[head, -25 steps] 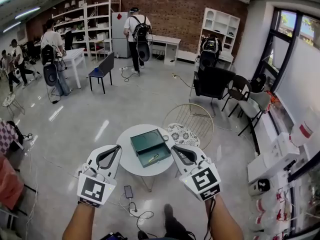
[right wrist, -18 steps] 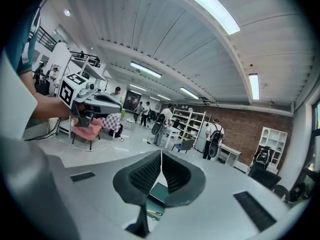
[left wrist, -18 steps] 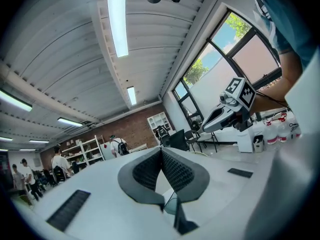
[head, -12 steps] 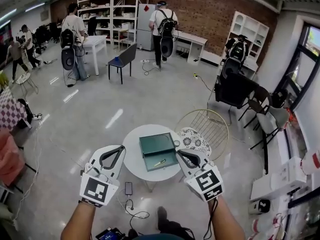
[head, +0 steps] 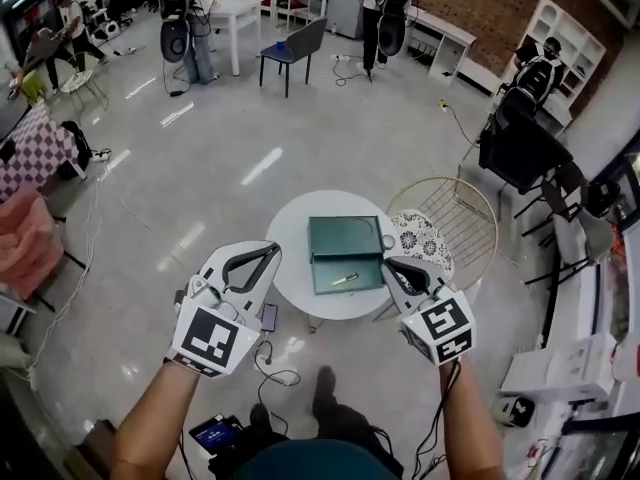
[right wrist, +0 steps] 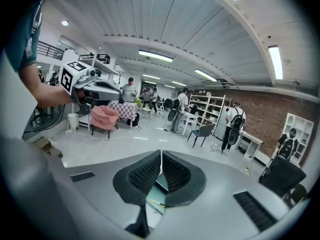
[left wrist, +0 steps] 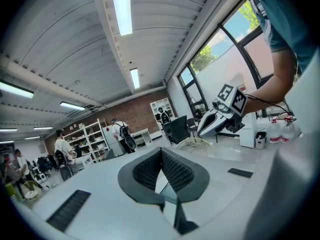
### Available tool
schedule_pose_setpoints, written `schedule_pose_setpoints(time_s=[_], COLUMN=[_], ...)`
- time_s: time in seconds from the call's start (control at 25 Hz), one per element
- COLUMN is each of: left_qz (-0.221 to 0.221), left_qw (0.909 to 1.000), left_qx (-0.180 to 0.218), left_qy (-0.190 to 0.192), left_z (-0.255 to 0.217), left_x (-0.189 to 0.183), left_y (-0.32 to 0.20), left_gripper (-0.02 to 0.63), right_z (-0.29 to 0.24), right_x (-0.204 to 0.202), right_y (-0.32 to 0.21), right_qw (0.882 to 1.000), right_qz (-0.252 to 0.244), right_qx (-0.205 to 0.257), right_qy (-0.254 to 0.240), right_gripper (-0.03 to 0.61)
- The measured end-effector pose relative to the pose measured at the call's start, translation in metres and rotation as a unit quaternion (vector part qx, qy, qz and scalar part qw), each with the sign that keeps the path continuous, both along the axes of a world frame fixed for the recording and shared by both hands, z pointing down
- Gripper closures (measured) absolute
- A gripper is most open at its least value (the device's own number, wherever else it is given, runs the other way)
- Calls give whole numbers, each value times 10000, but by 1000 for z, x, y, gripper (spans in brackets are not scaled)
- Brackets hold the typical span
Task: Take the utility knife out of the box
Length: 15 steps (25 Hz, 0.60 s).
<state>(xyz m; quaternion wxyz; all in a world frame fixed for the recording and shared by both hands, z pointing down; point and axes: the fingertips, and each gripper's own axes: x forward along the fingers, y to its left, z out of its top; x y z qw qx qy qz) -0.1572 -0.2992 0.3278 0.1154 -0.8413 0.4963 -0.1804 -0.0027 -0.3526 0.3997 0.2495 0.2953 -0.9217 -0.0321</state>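
Utility knife [head: 343, 279] lies inside the open green box [head: 345, 236] at the middle of the round bench [head: 290, 233]; not yet taken. Left gripper [head: 268, 252] and right gripper [head: 393, 266] flank the bench's near edge, both closed, empty. I judge that reach, grasp and lift all remain.

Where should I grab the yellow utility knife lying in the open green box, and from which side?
Take the slim yellow utility knife across its middle, coming straight down from above. It lies flat and alone on the floor of the dark green box, whose walls likely block a sideways approach. The right gripper looks nearer; its jaws are together, so open them first.
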Motion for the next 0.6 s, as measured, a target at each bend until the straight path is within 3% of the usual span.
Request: schedule_pose_setpoints(time_s=[0.6], left_qz=[-176], left_qw=[9985], left_qx=[-518], left_qy=[26], left_z=[84], left_x=[-15], left_y=[-55], left_gripper=[595], right_z=[137], right_x=[-14], right_y=[-75], right_qw=[9935], right_qz=[-570], right_qx=[-743], right_qy=[646], right_gripper=[540])
